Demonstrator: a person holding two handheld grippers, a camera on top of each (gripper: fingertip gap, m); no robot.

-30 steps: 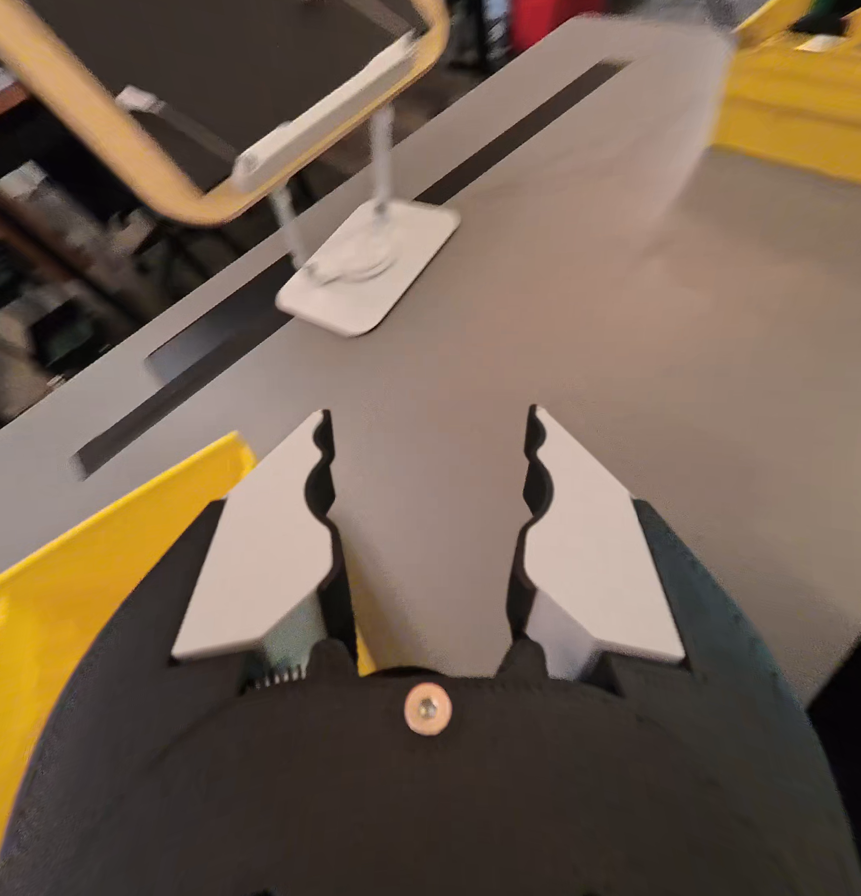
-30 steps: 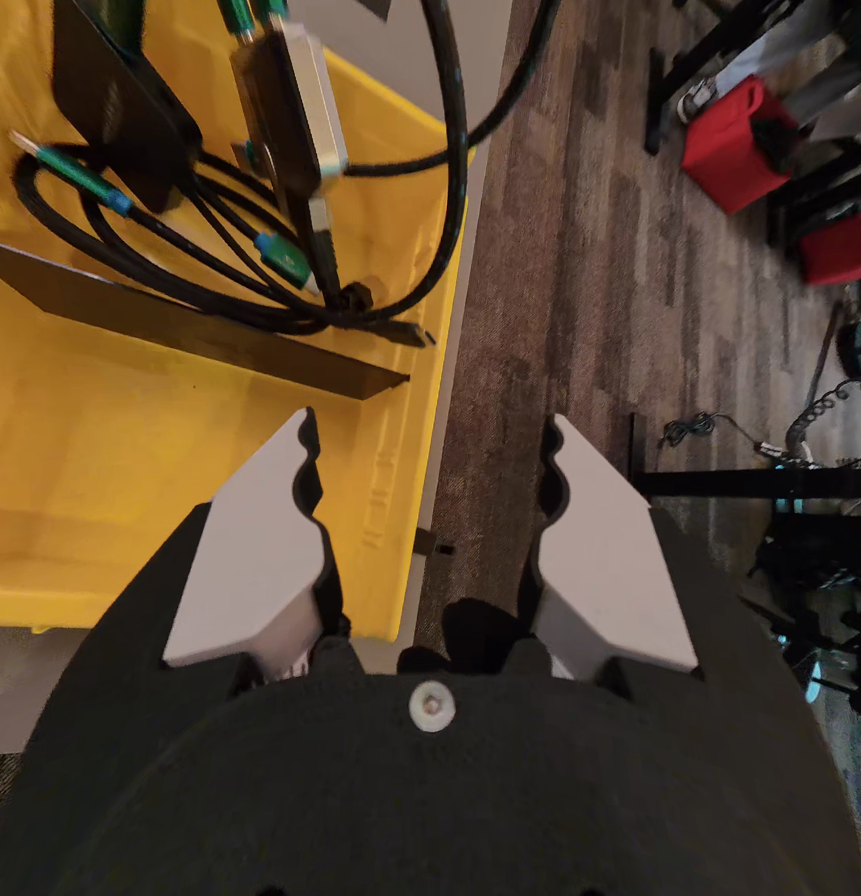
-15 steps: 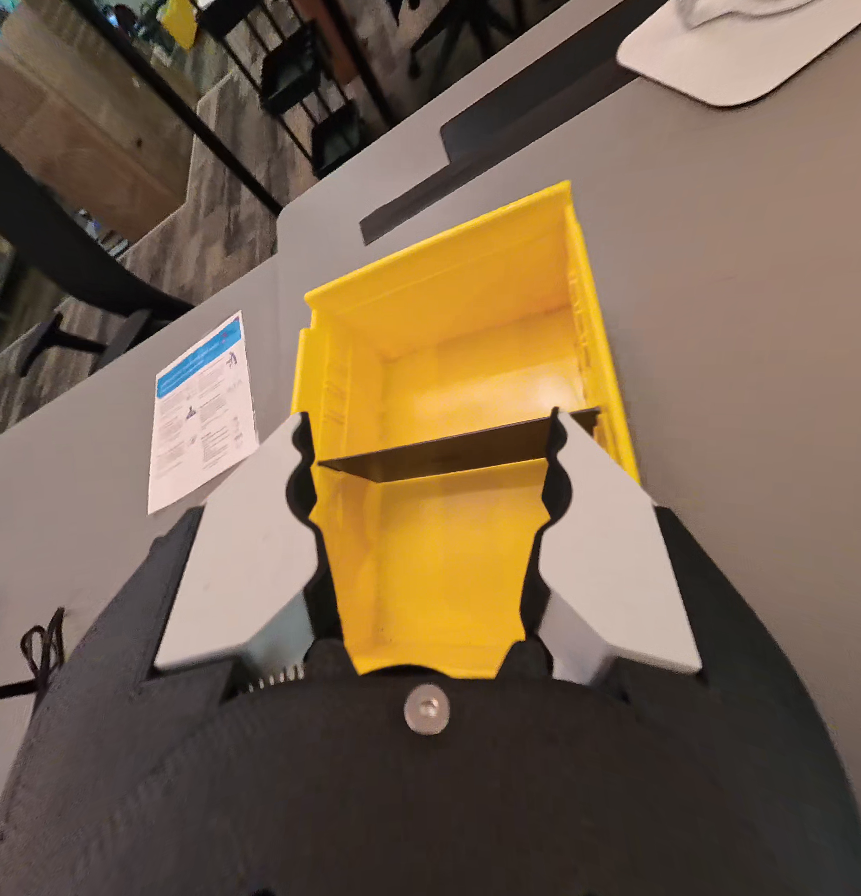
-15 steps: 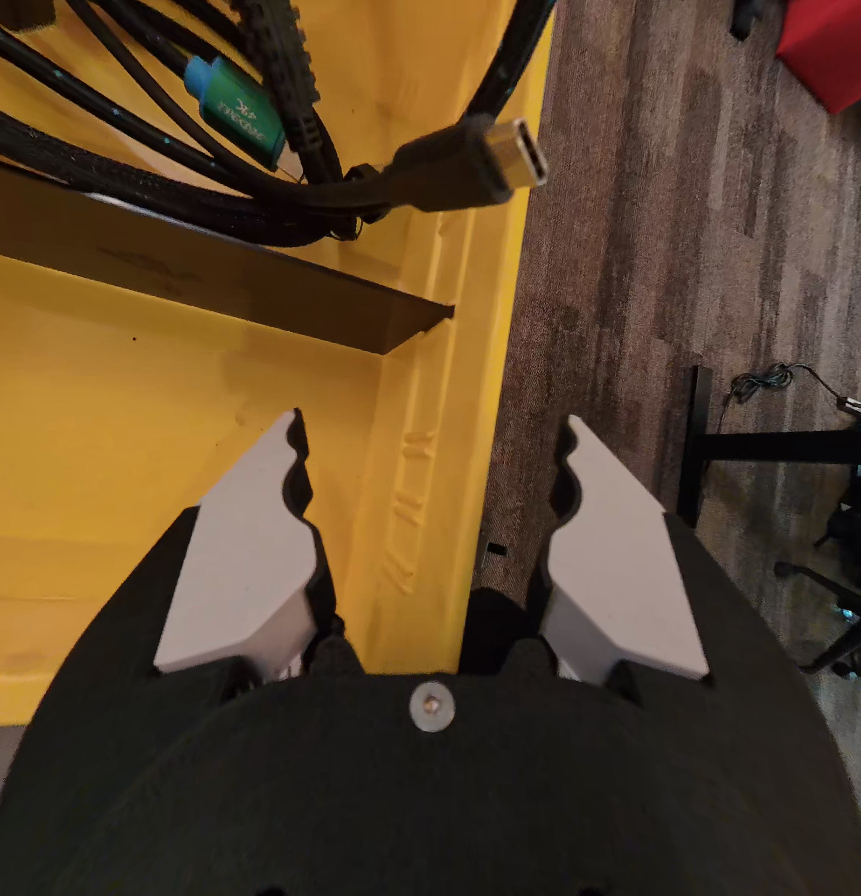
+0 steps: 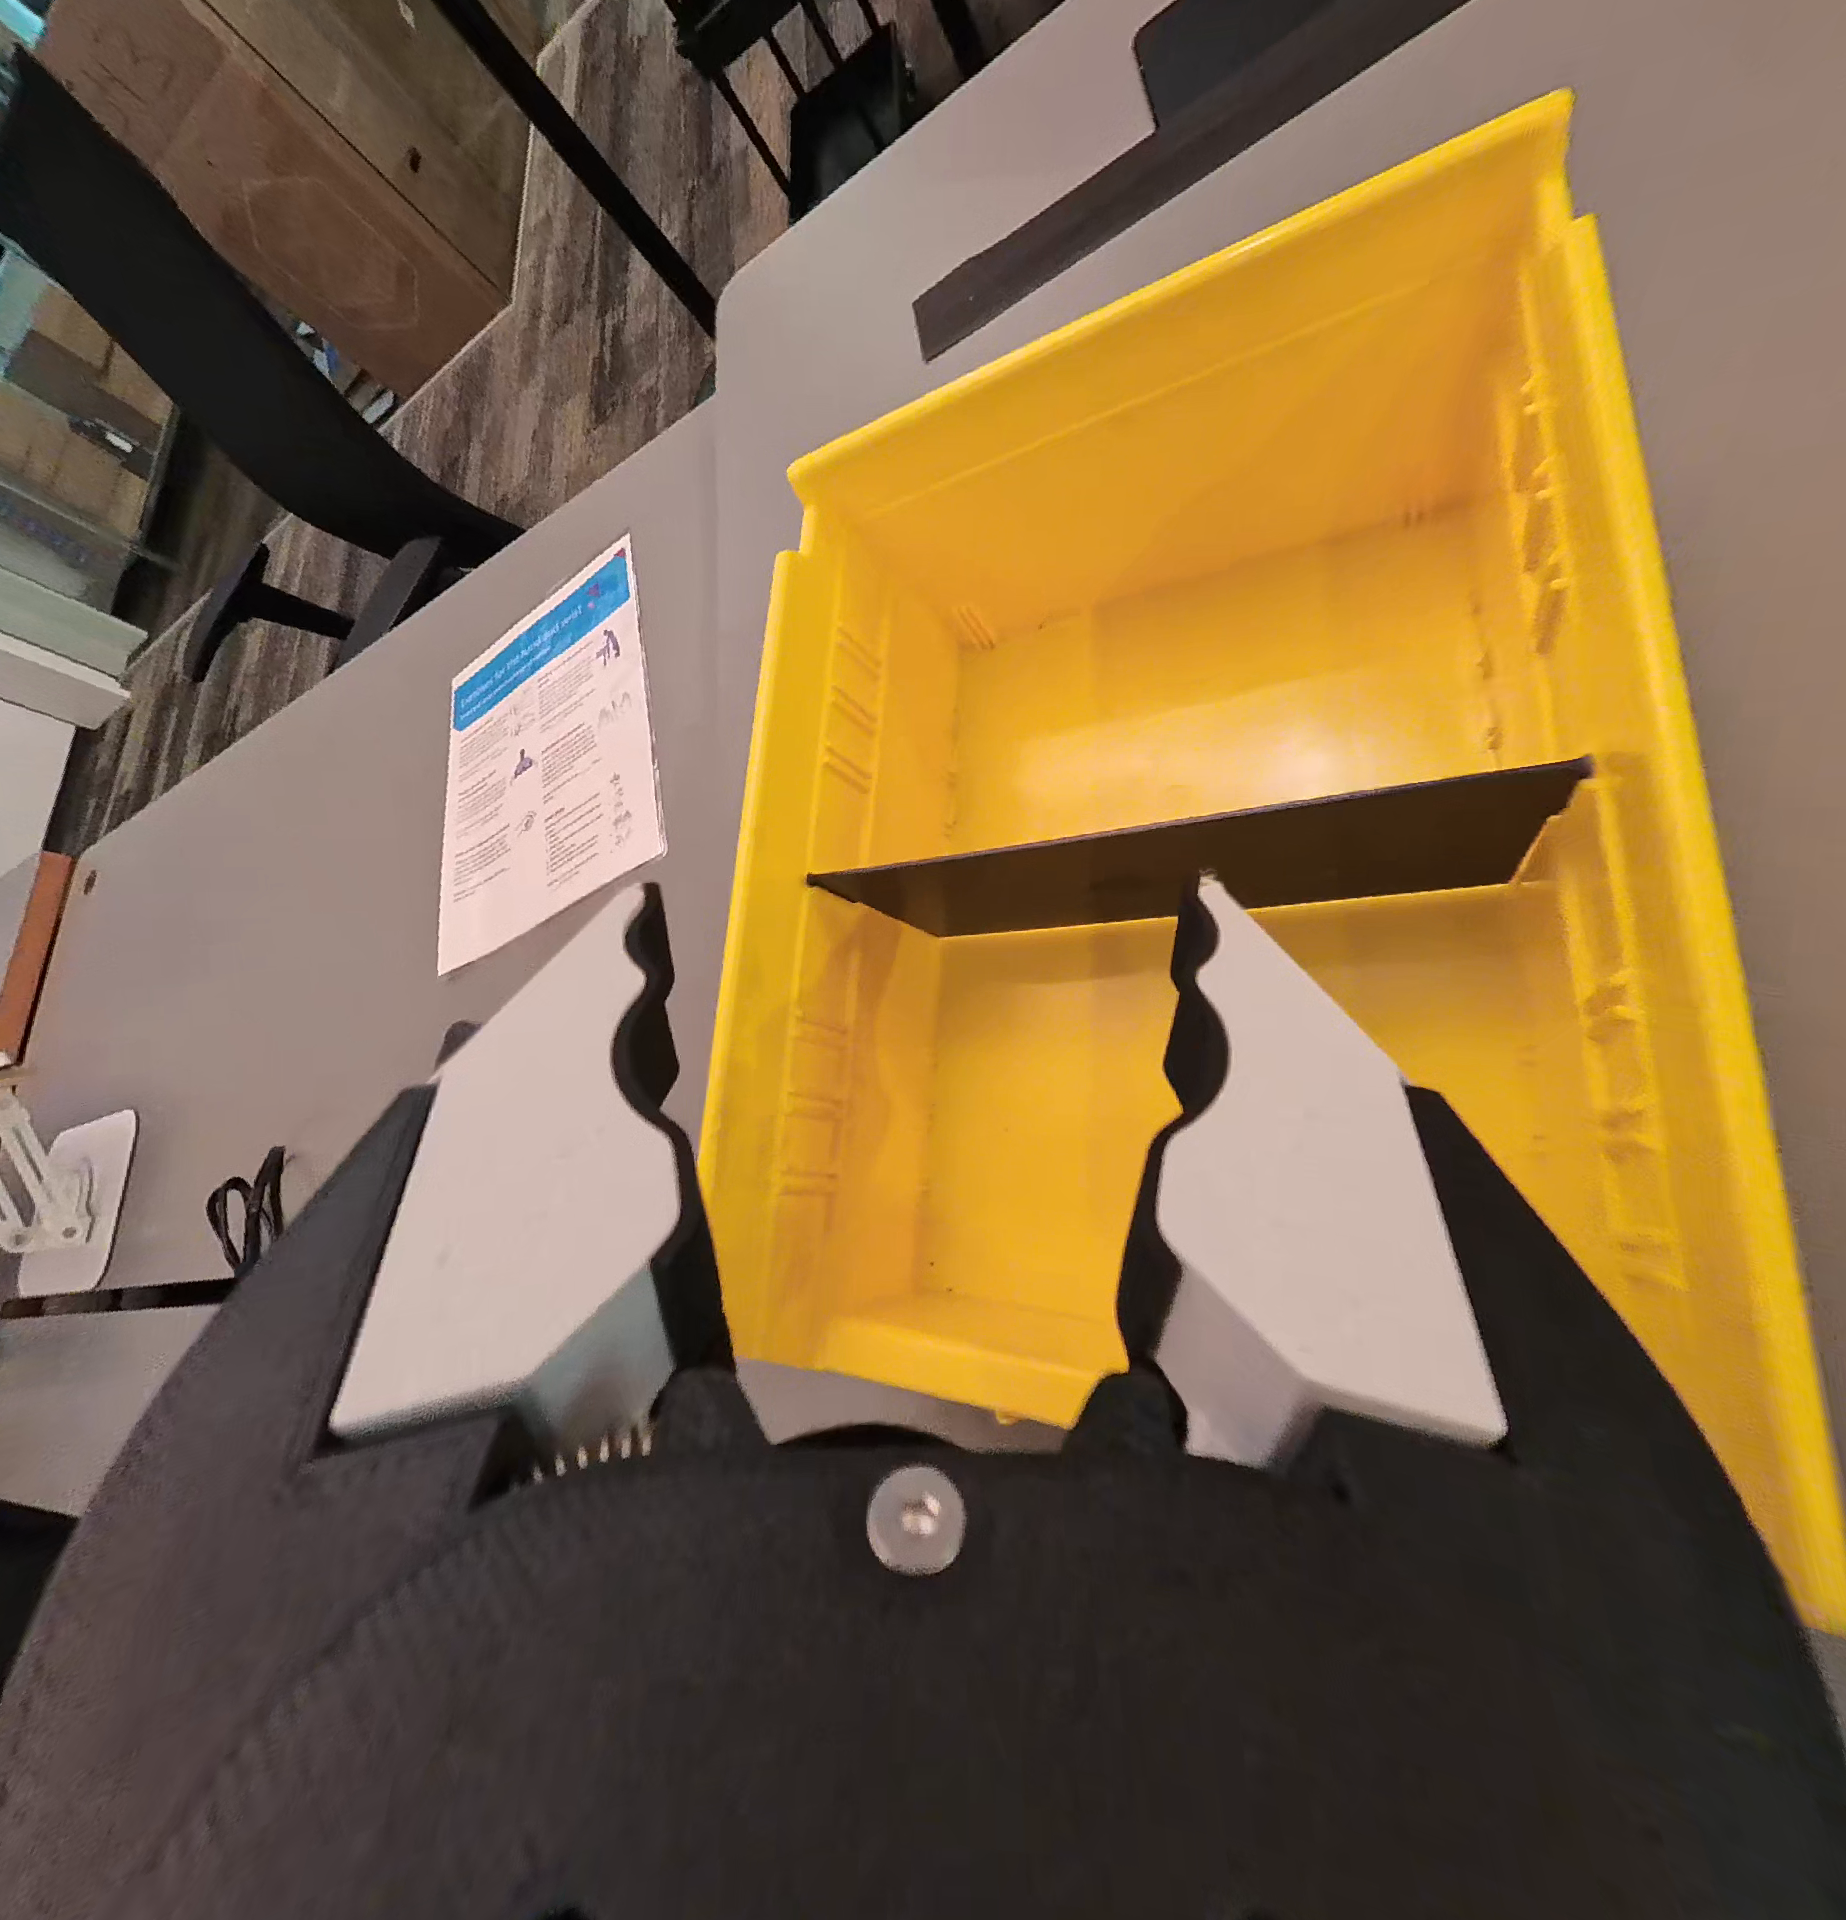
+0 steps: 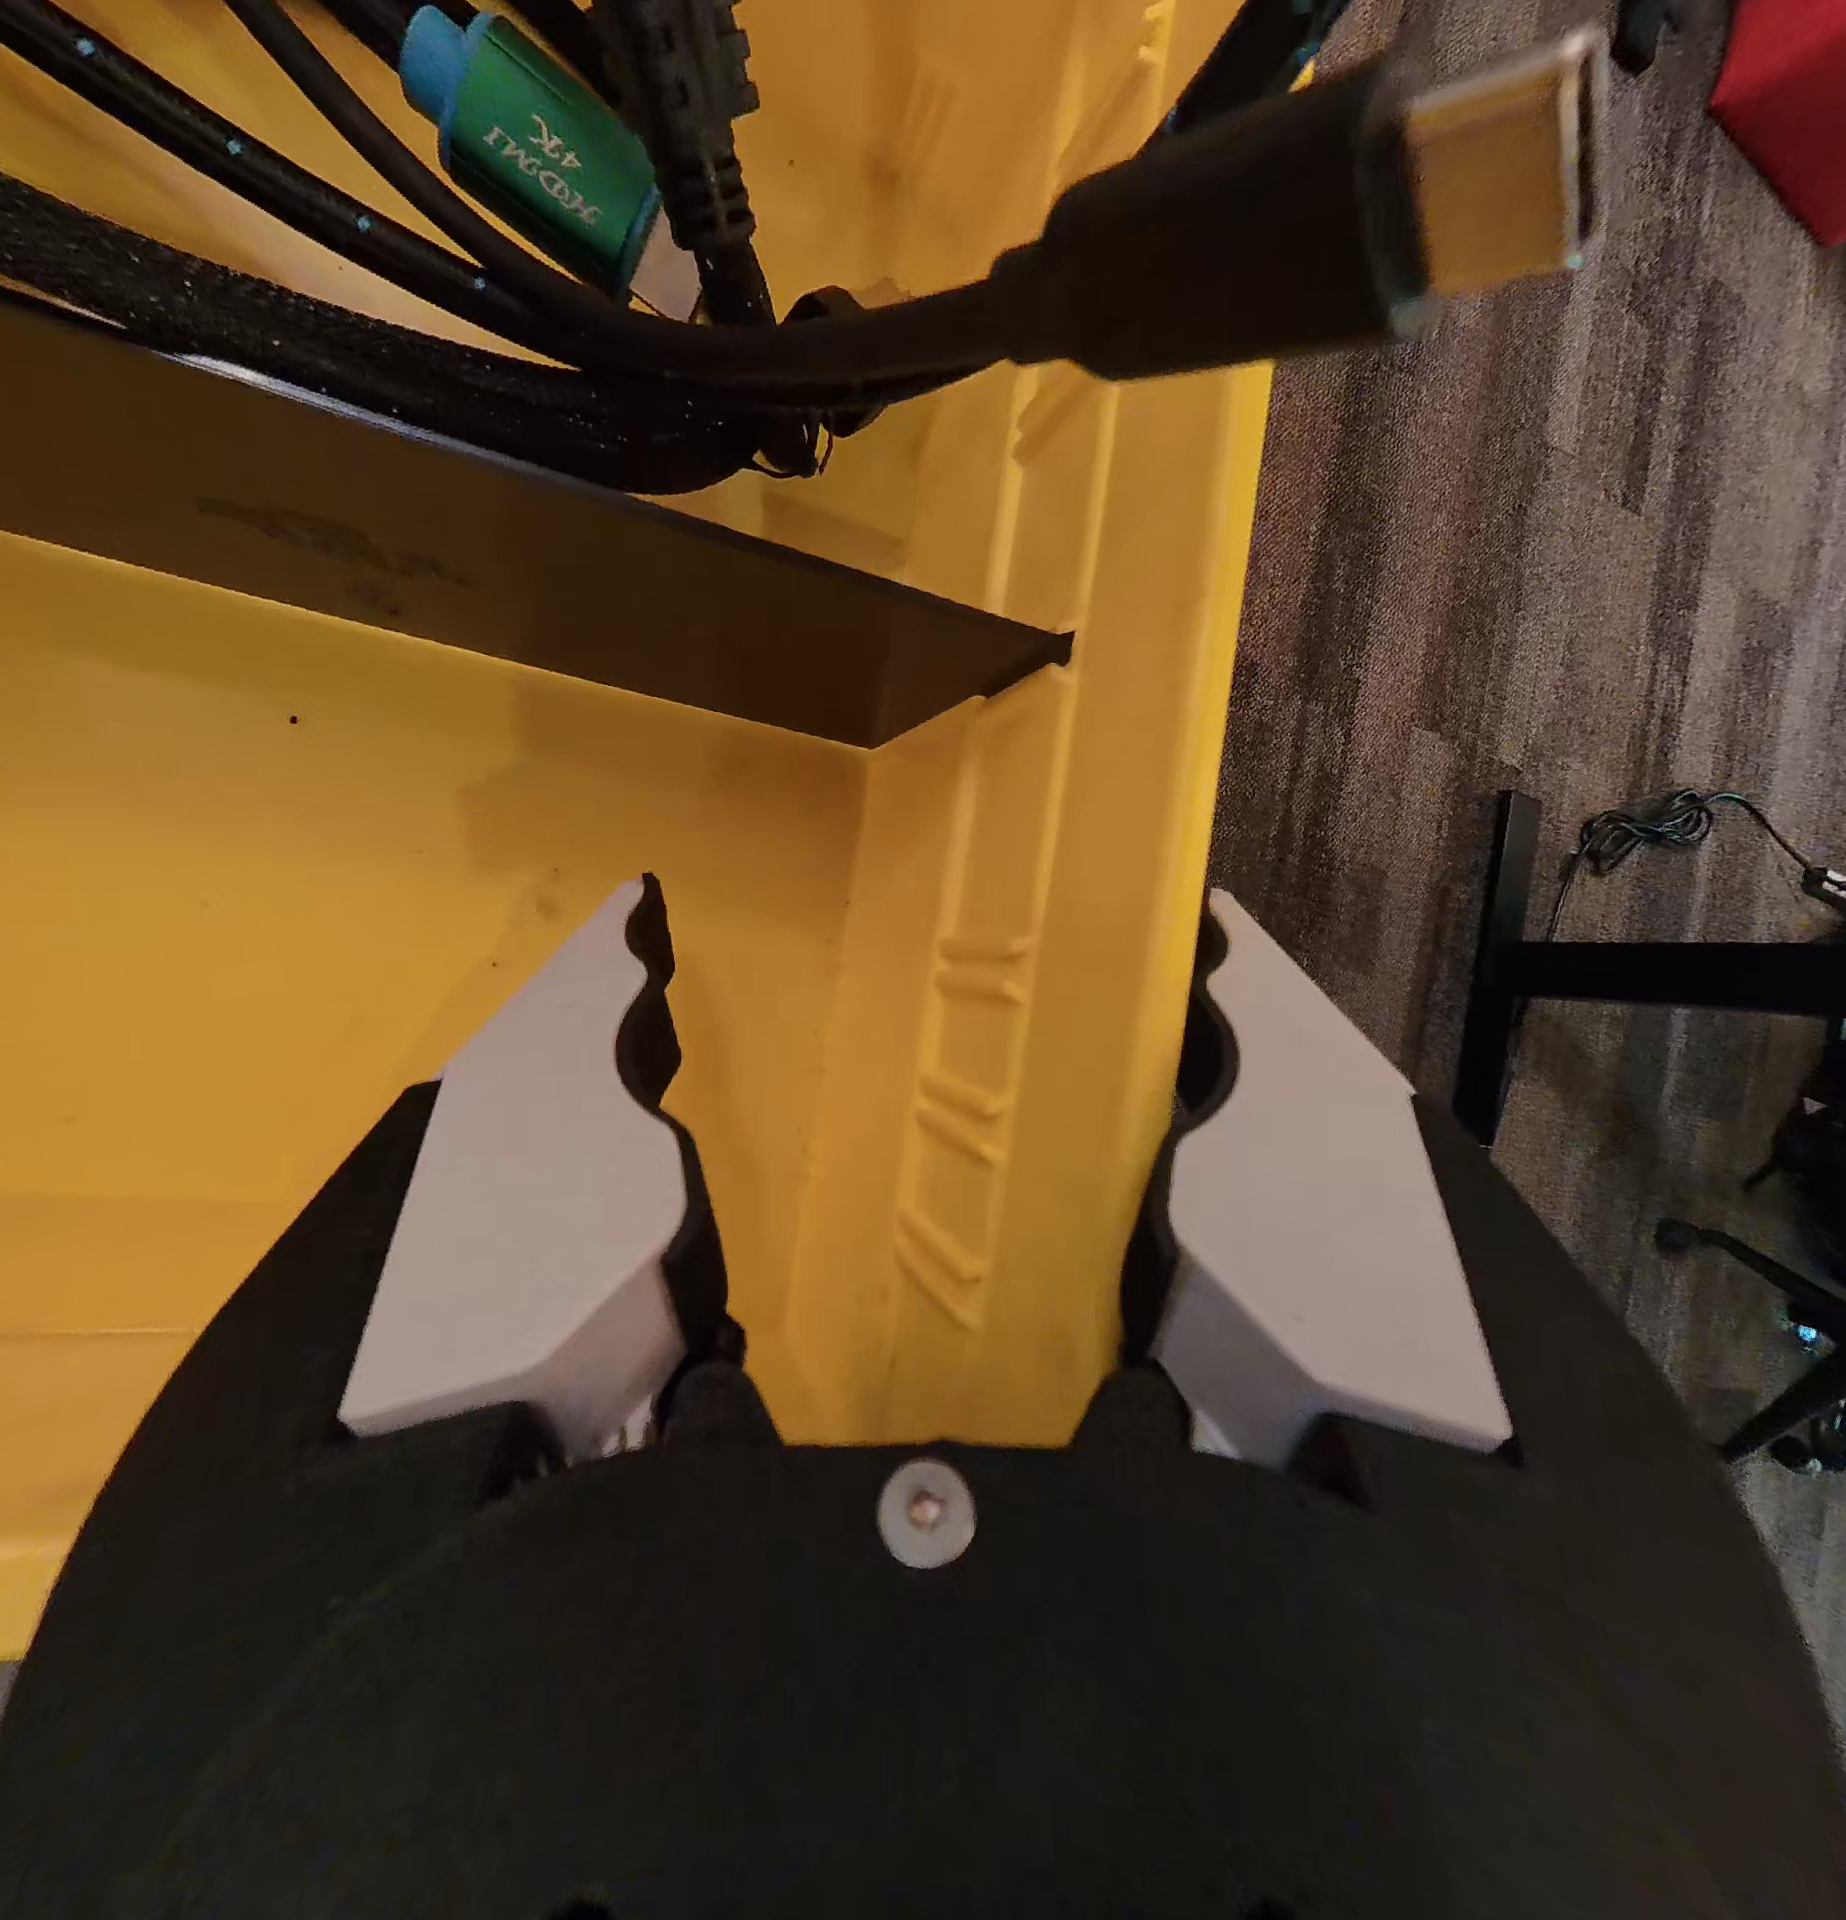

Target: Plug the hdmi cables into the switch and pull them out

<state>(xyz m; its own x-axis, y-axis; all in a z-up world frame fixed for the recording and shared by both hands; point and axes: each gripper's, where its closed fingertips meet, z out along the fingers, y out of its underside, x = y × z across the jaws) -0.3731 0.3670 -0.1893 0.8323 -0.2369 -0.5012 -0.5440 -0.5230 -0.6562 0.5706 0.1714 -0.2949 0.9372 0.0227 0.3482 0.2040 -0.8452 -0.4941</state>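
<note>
In the right wrist view, a yellow bin (image 6: 1054, 727) has a black divider (image 6: 586, 613). Black HDMI cables (image 6: 327, 343) lie coiled in its far compartment. One black plug with a silver tip (image 6: 1314, 229) sticks out over the bin's right wall. A green plug (image 6: 545, 177) lies among the cables. My right gripper (image 6: 931, 891) is open and empty, its fingers on either side of the bin's right wall, short of the plug. My left gripper (image 5: 924, 888) is open and empty over the near left part of a second, empty yellow bin (image 5: 1667, 1039). No switch is in view.
The empty bin has a black divider (image 5: 1210, 852) and sits on a grey table (image 5: 275, 935). A printed sheet (image 5: 550, 758) lies left of it, and a white stand base (image 5: 67, 1195) is at far left. Right of the cable bin are carpet floor (image 6: 1521, 571), a black table leg (image 6: 1501, 966) and a red box (image 6: 1802, 114). My right fingertips sit around 95 cm from my left ones.
The left gripper swung from the bare table to the empty yellow bin, which now looks nearer. The right gripper moved forward along the cable bin's right wall, closer to the black plug. Both stayed open.
</note>
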